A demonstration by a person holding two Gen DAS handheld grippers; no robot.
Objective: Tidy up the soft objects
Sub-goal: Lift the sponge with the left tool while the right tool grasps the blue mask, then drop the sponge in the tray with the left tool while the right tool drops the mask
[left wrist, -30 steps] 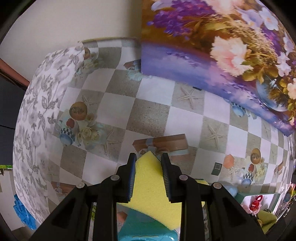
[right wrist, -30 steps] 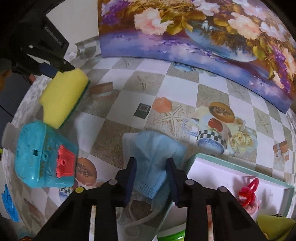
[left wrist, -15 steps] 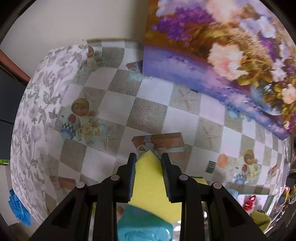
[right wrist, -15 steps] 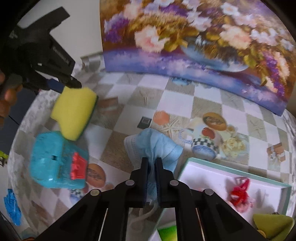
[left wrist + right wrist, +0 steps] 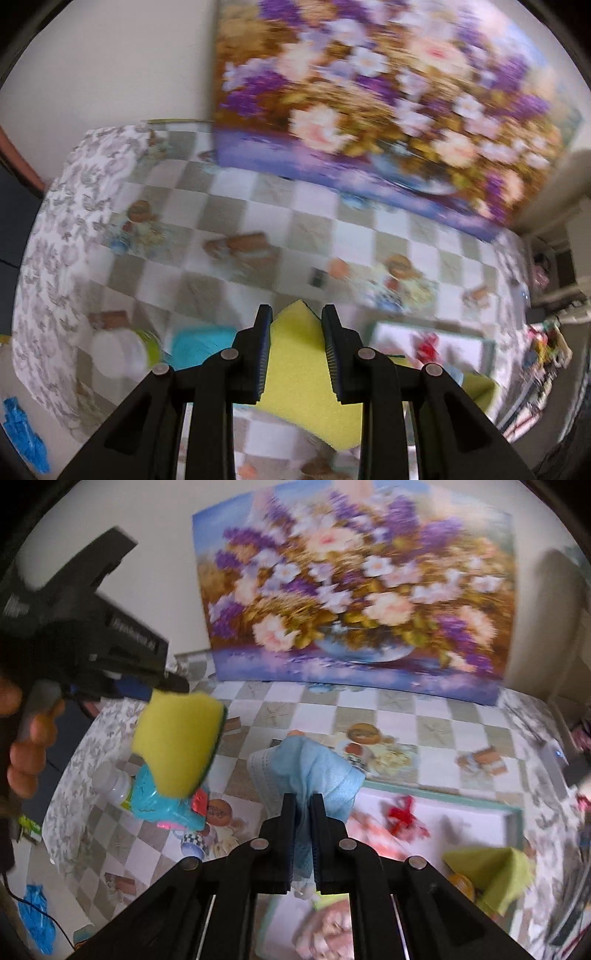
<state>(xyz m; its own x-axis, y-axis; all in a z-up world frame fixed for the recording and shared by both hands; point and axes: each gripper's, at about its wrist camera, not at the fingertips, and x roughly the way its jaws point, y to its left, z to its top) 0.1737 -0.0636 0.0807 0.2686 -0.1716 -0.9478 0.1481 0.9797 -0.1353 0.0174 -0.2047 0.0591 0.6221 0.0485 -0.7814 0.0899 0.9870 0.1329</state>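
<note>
A yellow sponge with a green backing is pinched in my left gripper, held in the air above the checkered tablecloth. From the right wrist view the same sponge hangs from the left gripper, which a hand holds at the left. My right gripper is shut on a light blue face mask, lifted clear of the table. A white tray with a teal rim lies just right of the mask.
A turquoise toy with a red part and a clear bottle sit on the table under the sponge. The tray holds a red ribbon; a green cloth lies at its near corner. A flower painting leans on the back wall.
My right gripper closed on the blue mask and raised it off the table. My left gripper rose with the sponge and swung toward the right, so more of the table shows.
</note>
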